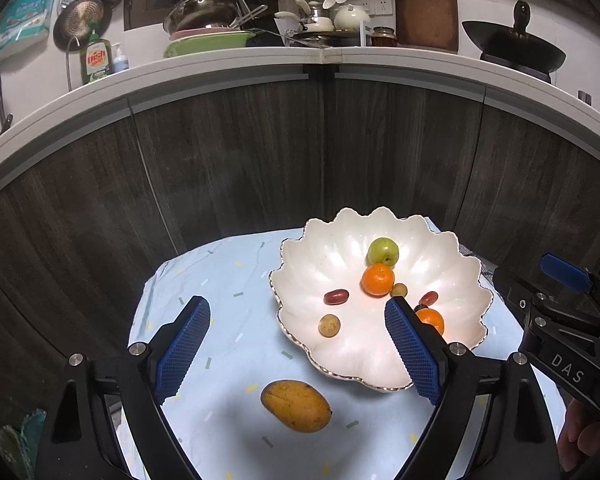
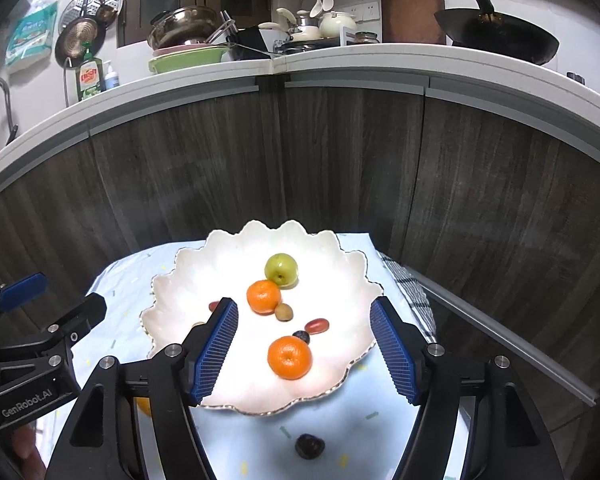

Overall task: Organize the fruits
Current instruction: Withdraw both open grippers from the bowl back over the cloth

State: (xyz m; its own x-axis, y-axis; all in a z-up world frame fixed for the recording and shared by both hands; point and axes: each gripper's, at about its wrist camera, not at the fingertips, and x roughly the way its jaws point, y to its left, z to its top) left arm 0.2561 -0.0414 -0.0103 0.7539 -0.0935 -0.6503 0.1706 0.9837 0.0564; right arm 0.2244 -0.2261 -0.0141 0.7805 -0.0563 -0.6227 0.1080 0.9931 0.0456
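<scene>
The left claw (image 1: 298,344) stood wide and empty, its blue pads apart above the cloth, with the mango (image 1: 296,406) lying loose on the cloth (image 1: 204,280) below and between them, near the dish but off it. The right claw (image 2: 304,342) was also parted with nothing in it, hanging over the near part of the dish (image 2: 180,272), where the near orange (image 2: 290,357) sat between its pads but untouched. A dark fruit (image 2: 310,446) lay on the cloth just near of the dish rim. In the dish were a green fruit (image 2: 281,270), a far orange (image 2: 263,297), a small tan one (image 2: 283,312) and a red date (image 2: 317,325). The likely trouble, as I judged it, was the mango: smooth, tapered and lying askew to the pads, it could twist or squirt out of a grip taken near one end. Both claws worked close to each other, so they might knock, and a pad could clip the scalloped rim and shift the dish or set round fruit rolling. The left claw's right finger hid part of one orange and a dark berry in its own view; the right claw's left finger covered a second red date and a tan fruit. What the dark fruit was could not be made out.
</scene>
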